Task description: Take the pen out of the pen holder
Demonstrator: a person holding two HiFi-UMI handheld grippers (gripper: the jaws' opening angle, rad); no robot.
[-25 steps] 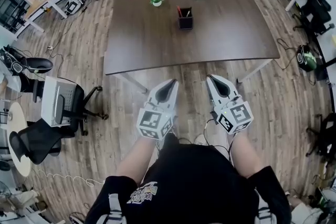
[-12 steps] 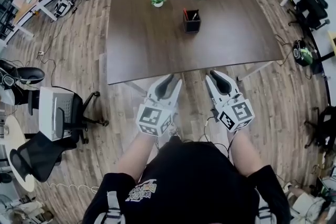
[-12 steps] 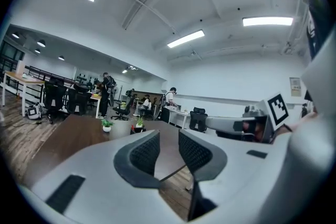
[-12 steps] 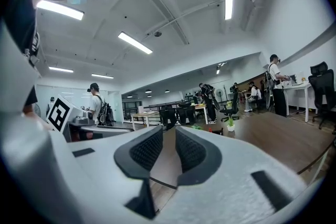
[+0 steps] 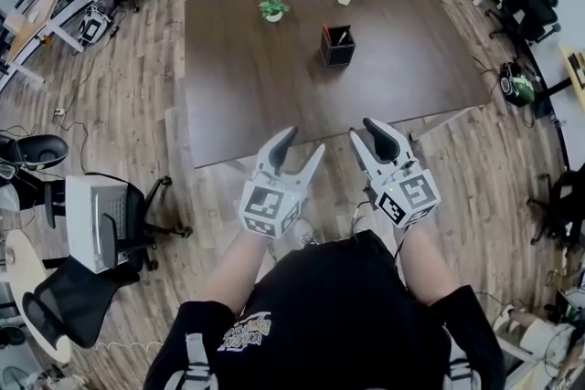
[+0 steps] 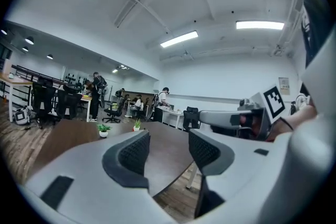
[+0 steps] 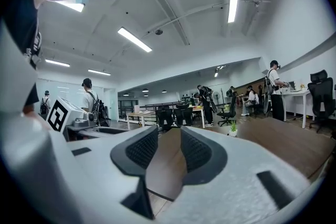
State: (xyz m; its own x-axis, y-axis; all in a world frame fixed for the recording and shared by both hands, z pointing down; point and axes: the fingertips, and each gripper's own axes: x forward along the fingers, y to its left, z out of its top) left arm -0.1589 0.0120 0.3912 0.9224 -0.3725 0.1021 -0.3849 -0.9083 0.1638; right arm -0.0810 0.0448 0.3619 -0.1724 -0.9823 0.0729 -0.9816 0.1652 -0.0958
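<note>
Approach phase, nothing gripped. Carrying the left claw (image 5: pixel 305 142) and the right claw (image 5: pixel 366 131) side by side in front of the body, short of the near edge of the dark wooden surface (image 5: pixel 256 87), pointed roughly level toward it (a walk-up posture, not a reach). Have just been opening both sets of jaws; now standing apart and empty, with only surface and floor visible between the pads, probably readying for the grab. Sitting well beyond, toward the far middle of the surface: black square pen holder (image 5: pixel 337 46), upright, pens (image 5: pixel 326 32) standing in it, one red. Further back, apart from it, two small potted plants (image 5: pixel 272 9). Judged next: closing the distance, likely steadying the holder with one claw and pinching a pen with the other.
</note>
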